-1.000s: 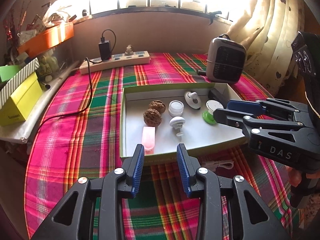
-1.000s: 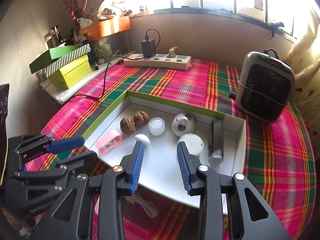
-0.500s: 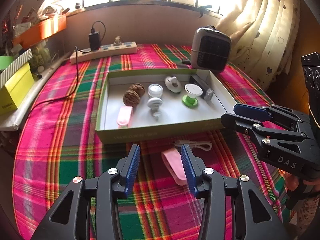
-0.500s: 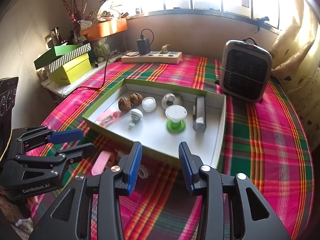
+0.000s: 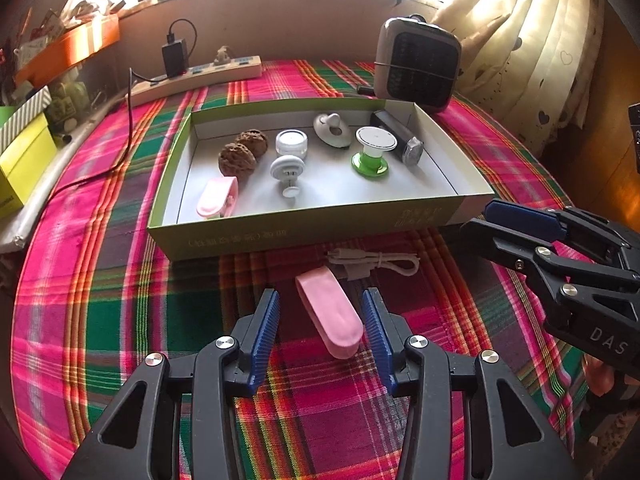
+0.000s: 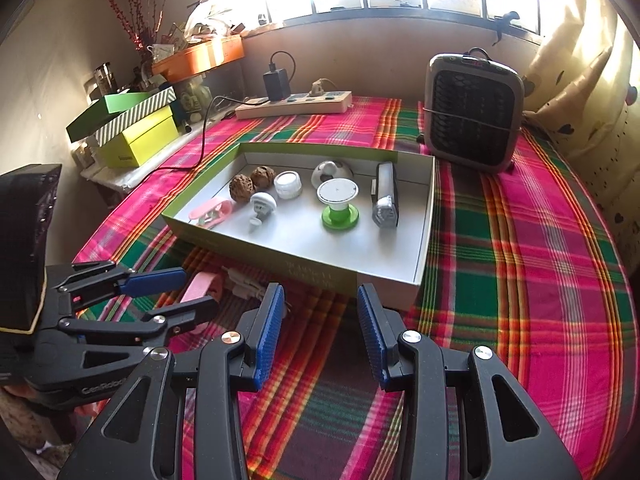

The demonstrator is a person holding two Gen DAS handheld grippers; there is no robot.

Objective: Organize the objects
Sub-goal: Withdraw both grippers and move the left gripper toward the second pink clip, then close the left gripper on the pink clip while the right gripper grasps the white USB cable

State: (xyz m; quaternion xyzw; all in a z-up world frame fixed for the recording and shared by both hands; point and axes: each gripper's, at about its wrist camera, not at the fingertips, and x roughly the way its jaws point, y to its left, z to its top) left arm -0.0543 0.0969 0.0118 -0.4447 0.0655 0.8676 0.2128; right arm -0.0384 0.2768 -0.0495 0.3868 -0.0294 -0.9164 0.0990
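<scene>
We held the left gripper [image 5: 320, 320] with its jaws spread, having just widened them, so that the pink clip [image 5: 330, 314] lay on the plaid cloth [image 5: 120, 320] between the blue pads [image 5: 266, 332] without either pad pressing it. Our right gripper [image 6: 320, 324] also stood parted with nothing between its jaws, over the cloth just short of the green-walled tray's [image 6: 260, 250] near corner. A coiled white cable [image 5: 376, 262] lay just beyond the clip, against the tray's front wall.
</scene>
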